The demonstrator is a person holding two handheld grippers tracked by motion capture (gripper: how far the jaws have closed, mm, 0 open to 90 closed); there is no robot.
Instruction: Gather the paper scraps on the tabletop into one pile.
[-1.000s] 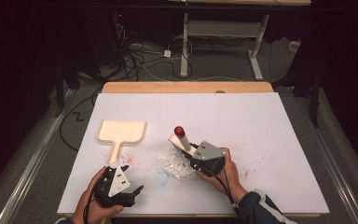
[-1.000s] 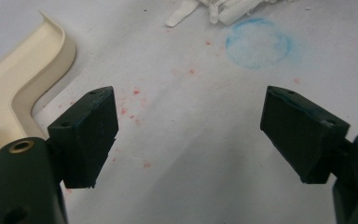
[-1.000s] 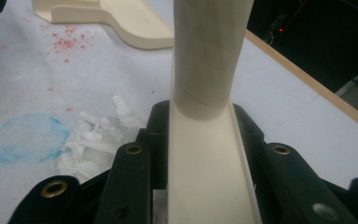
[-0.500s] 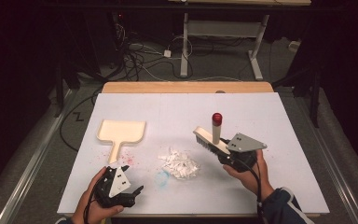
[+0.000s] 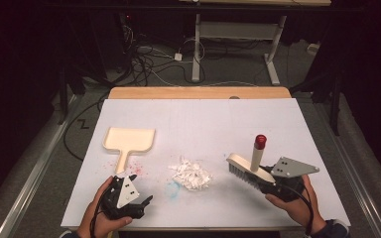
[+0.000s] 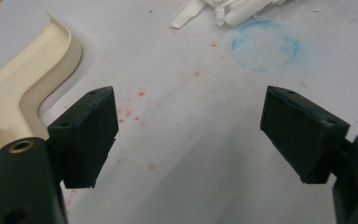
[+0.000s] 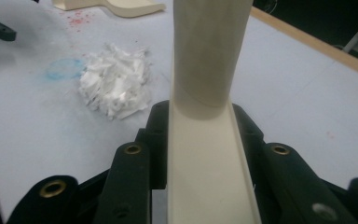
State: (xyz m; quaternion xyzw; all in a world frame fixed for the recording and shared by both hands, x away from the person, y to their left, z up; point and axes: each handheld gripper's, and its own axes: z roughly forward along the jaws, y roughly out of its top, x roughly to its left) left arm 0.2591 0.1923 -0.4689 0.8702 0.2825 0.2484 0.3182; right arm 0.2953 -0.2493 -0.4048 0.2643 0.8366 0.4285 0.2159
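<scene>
**Brush lifted, pile waiting**

On the white desk (image 5: 297, 124), the right gripper (image 5: 277, 184) is clamped on the cream brush (image 5: 245, 168), its jaws pressing the brush body from both sides while the red-tipped handle stands up. The brush hangs to the right of the heap of white paper shreds (image 5: 191, 173), well apart from it. The left gripper (image 5: 129, 201) stands released, jaws spread with nothing between them, just beside the handle of the cream dustpan (image 5: 129, 141).

To sweep well, I judge the brush should come down with bristles flat behind the shreds (on the side away from the dustpan), then push in one low, steady stroke. The left gripper would best take the dustpan handle first, holding its lip firmly against the desk.
</scene>
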